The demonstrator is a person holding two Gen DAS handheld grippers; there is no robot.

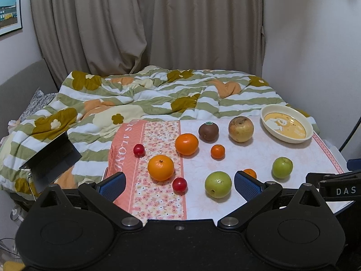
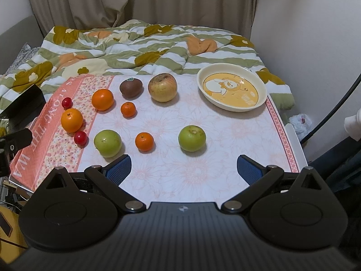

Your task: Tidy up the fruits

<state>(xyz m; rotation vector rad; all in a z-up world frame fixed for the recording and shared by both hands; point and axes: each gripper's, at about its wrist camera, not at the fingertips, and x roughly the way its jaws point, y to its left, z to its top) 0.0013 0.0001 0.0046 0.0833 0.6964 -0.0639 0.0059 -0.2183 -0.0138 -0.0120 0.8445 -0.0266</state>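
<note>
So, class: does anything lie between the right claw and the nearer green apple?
Nothing visible does. The right claw is open, and only bare tablecloth lies between it and the green apple.

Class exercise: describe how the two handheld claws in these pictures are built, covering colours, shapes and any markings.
Both match. The left claw and right claw have matte black bodies with two rounded lobes, black link arms on silver pivot pins, and blue ribbed pads. The right claw's side, seen from the left wrist view, bears white letters "DAS".
</note>
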